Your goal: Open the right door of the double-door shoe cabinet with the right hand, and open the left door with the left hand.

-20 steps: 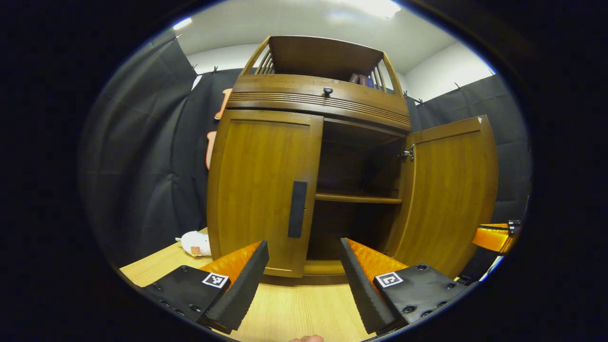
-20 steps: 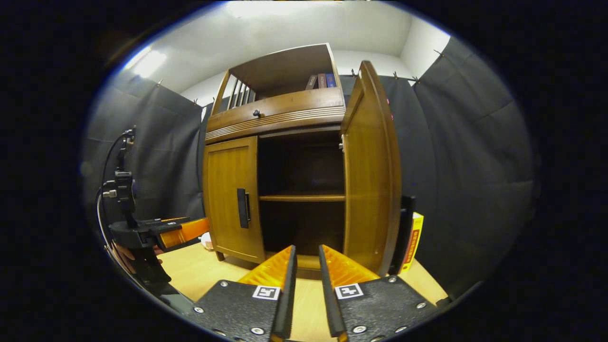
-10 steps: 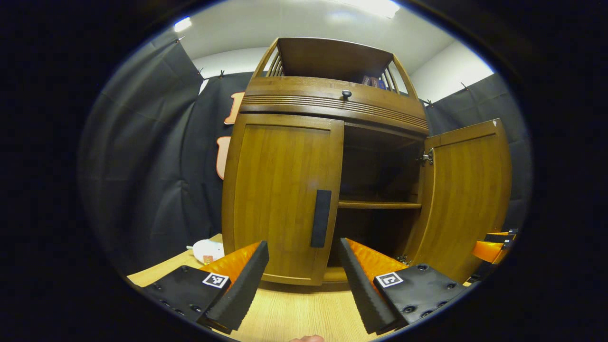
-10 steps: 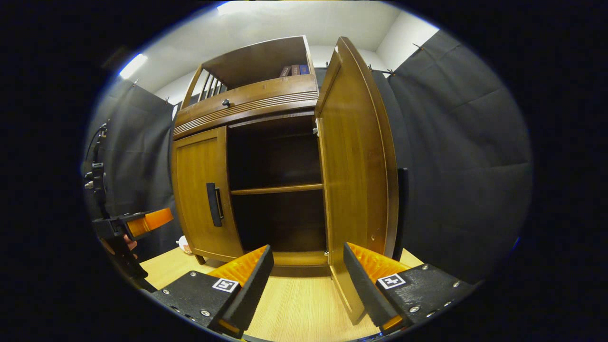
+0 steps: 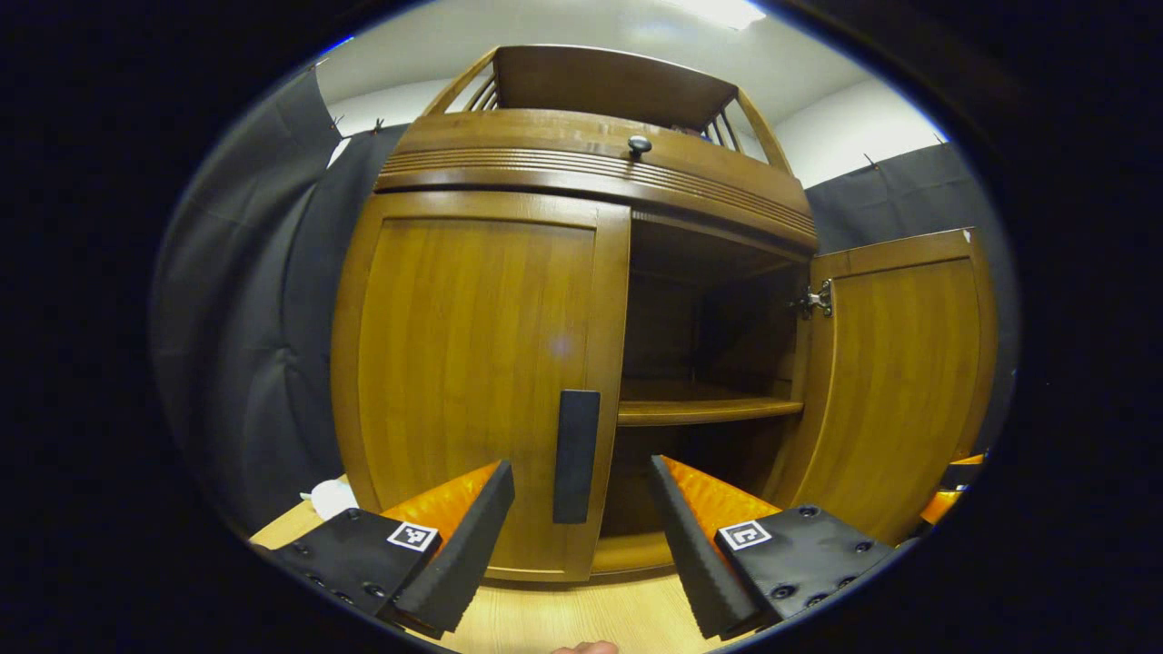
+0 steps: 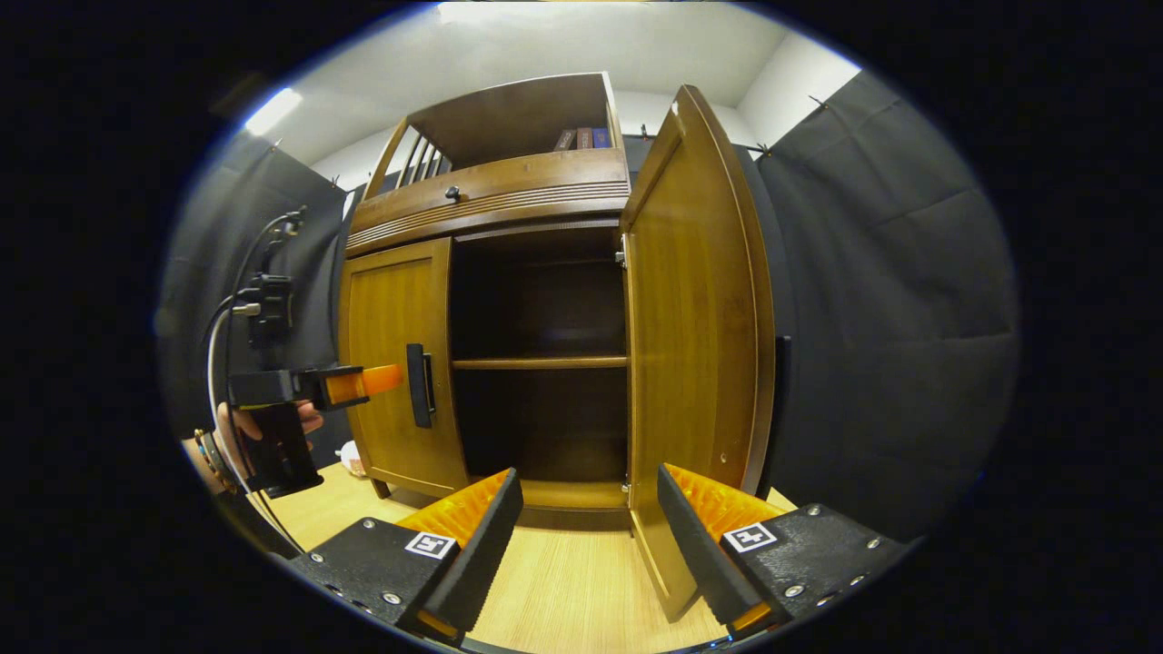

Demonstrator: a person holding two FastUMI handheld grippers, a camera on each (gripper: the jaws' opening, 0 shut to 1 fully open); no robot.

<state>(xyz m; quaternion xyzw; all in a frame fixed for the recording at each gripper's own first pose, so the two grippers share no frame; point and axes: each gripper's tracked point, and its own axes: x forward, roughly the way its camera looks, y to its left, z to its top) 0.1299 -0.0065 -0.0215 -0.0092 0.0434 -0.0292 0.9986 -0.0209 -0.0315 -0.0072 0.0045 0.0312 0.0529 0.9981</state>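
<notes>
Surface: a light wood-grain floor [image 6: 581,590], pale planks running out towards the camera in both the left gripper view and the right gripper view.
Standing on it: the shoe cabinet [image 6: 509,272], its base sitting on the boards, one short foot [image 6: 380,489] visible at its left front corner.
Lying on it: a small white soft item [image 5: 332,498] on the boards, just beside the cabinet's left side, close to the black cloth wall [image 5: 263,363]; too small to say what it is.
</notes>
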